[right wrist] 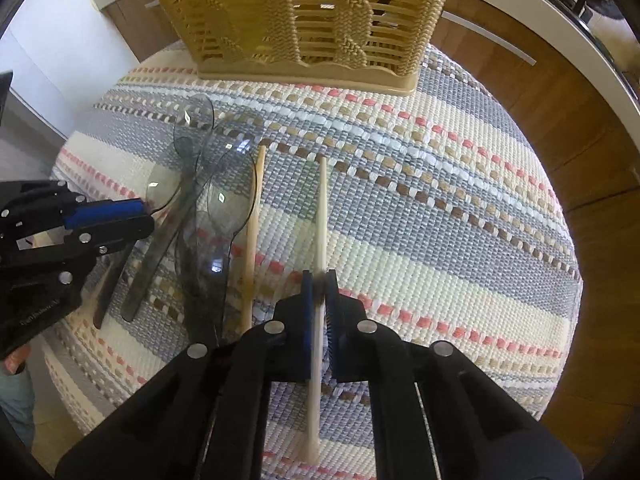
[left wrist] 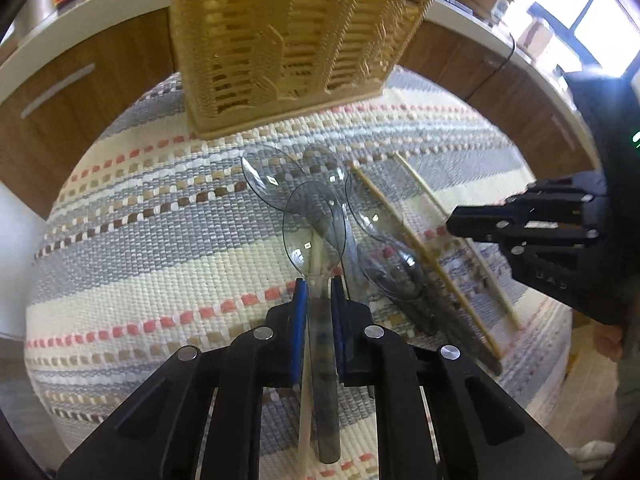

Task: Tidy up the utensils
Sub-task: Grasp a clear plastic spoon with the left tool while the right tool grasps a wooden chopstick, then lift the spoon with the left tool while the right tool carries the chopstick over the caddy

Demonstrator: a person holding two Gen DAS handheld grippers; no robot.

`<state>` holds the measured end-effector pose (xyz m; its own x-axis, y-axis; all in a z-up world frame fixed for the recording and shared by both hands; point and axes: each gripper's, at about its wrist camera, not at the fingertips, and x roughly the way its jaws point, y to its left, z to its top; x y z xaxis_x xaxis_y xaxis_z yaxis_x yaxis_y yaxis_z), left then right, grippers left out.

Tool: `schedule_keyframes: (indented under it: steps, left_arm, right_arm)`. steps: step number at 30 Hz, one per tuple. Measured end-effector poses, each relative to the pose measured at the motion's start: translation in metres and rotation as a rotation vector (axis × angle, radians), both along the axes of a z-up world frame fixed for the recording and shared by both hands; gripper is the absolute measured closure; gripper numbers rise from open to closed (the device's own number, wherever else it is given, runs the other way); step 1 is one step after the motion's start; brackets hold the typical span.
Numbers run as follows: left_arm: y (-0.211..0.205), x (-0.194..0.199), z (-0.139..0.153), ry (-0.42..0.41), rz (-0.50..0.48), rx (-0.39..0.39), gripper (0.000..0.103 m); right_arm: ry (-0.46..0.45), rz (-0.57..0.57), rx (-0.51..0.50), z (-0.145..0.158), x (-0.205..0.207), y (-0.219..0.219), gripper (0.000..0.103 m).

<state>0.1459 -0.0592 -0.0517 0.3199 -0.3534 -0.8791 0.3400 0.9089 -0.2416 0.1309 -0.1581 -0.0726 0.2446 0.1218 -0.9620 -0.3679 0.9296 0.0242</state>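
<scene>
While a woven-look plastic basket (left wrist: 288,40) waits at the far edge of the striped mat (left wrist: 140,248), both claws are already committed to their pick. The left gripper (left wrist: 319,292) is clamped on the handle of a clear plastic spoon (left wrist: 314,232), whose bowl points straight ahead toward the basket, its long axis running in line with the fingers (a pale chopstick also seems to lie under that handle, though whether it is caught in the same grip cannot be told). The right gripper (right wrist: 319,284) is pinched on a single cream chopstick (right wrist: 322,208), likewise aligned along its fingers and aimed at the basket. Between the two lie the remaining clear spoons (right wrist: 216,200) in an overlapping heap and a second chopstick (right wrist: 254,232) just beside them. Each held utensil, by the look of it, needs lifting and tipping upright, the basket being dead ahead of both hands and about equally near.
</scene>
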Motion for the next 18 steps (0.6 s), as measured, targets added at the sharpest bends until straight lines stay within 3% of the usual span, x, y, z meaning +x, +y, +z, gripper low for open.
schedule_keyframes:
  steps: [3, 7, 13, 18]
  left_arm:
    - [0.011, -0.003, 0.008, 0.006, 0.006, -0.052, 0.093]
    - [0.031, -0.003, 0.018, -0.020, 0.048, -0.039, 0.093]
    - [0.042, -0.009, 0.029, -0.098, 0.089, 0.008, 0.093]
    - [0.041, -0.022, 0.045, -0.178, 0.086, 0.073, 0.093]
  right_arm:
    - [0.010, -0.014, 0.040, 0.002, 0.007, -0.009, 0.099]
    - [-0.008, -0.027, 0.072, 0.011, 0.009, -0.015, 0.099]
    - [-0.041, 0.009, 0.163, 0.035, 0.015, -0.028, 0.099]
    - [-0.120, 0.067, 0.212, 0.070, 0.006, -0.040, 0.099]
